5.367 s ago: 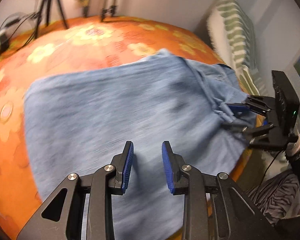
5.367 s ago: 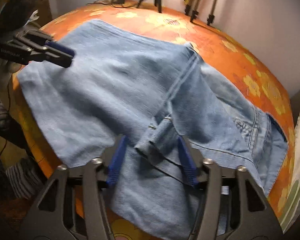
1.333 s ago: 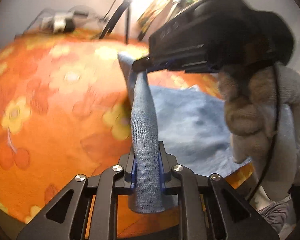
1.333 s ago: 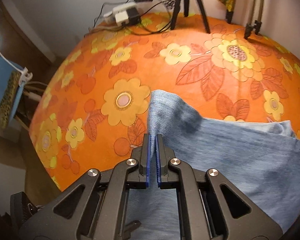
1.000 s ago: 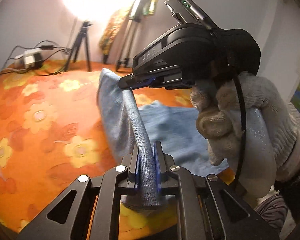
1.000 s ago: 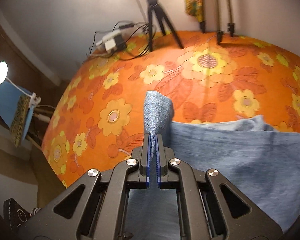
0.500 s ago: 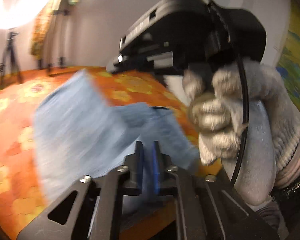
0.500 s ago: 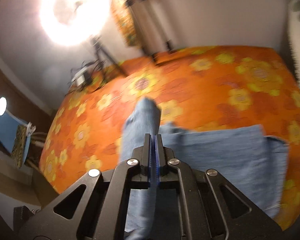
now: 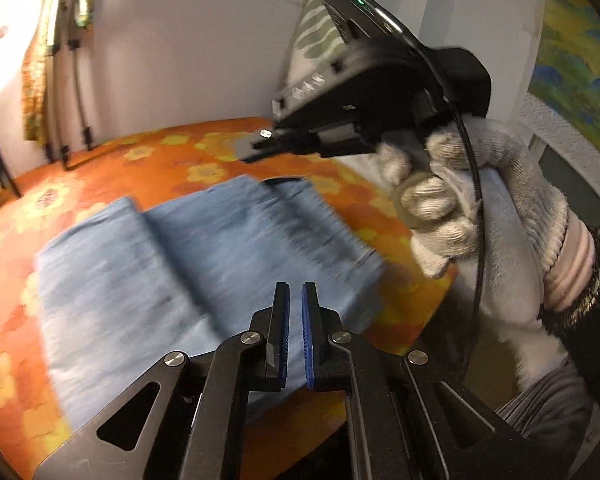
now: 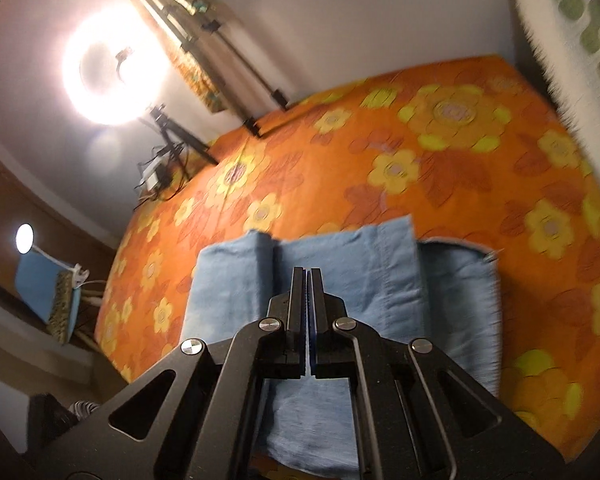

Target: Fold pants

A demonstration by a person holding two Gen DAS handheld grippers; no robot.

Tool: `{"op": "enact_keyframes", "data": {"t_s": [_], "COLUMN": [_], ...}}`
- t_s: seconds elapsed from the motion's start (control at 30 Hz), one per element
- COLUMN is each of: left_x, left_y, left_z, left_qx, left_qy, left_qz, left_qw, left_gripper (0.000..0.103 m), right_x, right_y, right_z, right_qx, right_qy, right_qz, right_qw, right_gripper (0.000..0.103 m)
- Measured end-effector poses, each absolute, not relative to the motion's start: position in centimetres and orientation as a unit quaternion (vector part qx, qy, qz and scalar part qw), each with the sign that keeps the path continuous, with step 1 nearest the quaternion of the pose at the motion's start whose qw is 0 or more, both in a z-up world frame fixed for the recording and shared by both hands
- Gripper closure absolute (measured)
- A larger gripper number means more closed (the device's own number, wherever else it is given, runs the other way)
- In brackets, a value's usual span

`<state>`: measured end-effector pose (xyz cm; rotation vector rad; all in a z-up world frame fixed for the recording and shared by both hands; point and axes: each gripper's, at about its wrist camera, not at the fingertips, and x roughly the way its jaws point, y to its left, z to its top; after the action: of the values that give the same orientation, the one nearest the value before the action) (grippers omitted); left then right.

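The blue denim pants (image 9: 160, 272) lie folded in layers on the orange flowered bedspread (image 9: 100, 168), blurred in the left wrist view. My left gripper (image 9: 295, 292) hovers over their near edge, its jaws shut to a thin slit with no cloth seen in it. Farther back, a gloved hand (image 9: 440, 200) holds my right gripper (image 9: 252, 154) above the pants' far edge, and nothing hangs from it. From the right wrist, the right gripper (image 10: 307, 274) is shut over the folded pants (image 10: 372, 272), whose top layer ends in a straight stitched edge.
A green-and-white pillow (image 10: 580, 40) stands at the wall beside the bed. A lit ring light (image 10: 112, 68) on a tripod (image 10: 180, 136) and light stands (image 9: 72, 80) stand at the far side. The bed's edge (image 9: 400, 340) runs close under the left gripper.
Both grippers carried the pinched pant end across the bed and over the rest of the pants. The cloth is out of both and lies doubled over.
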<state>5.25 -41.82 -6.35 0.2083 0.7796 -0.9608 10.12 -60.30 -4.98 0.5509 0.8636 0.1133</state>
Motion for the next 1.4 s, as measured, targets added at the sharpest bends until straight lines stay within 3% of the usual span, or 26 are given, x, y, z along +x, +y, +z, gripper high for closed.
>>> {"op": "enact_keyframes", "data": {"t_s": [0.17,0.33,0.47,0.9,1.17,1.2,1.27,1.4], "left_x": [6.6,7.7,6.5,3.7,3.2,3.1,2.8,2.4], "left_y": [-37.5,-35.8,-36.3,-39.0,-38.7,-38.7,-38.8,-38.7], "left_z": [-7.9,-9.8,-9.6,-11.6,-11.5,-11.5,-11.4,-10.8], "left_qx": [0.111,0.107,0.110,0.144,0.134,0.138,0.146,0.152], "left_qy": [0.406,0.433,0.420,0.399,0.390,0.387,0.382,0.364], "left_qz": [-0.414,-0.396,-0.409,-0.431,-0.426,-0.426,-0.428,-0.418], "left_qw": [0.807,0.802,0.803,0.796,0.805,0.806,0.806,0.818], "left_gripper": [0.093,0.086,0.066,0.050,0.049,0.048,0.046,0.045], "right_x": [10.6,10.2,8.8,6.8,5.5,5.4,5.2,5.4], "right_y": [-57.7,-55.6,-54.8,-51.9,-50.4,-50.2,-49.9,-49.8], "right_z": [-7.3,-9.7,-11.0,-14.5,-15.5,-15.6,-15.4,-14.0], "right_qx": [0.279,0.277,0.300,0.306,0.306,0.305,0.307,0.325], "right_qy": [0.423,0.457,0.469,0.510,0.527,0.527,0.523,0.502], "right_qz": [0.088,0.104,0.115,0.118,0.131,0.130,0.124,0.128], "right_qw": [0.858,0.839,0.823,0.795,0.782,0.783,0.785,0.791], "right_gripper": [0.098,0.081,0.069,0.068,0.068,0.070,0.089,0.094]}}
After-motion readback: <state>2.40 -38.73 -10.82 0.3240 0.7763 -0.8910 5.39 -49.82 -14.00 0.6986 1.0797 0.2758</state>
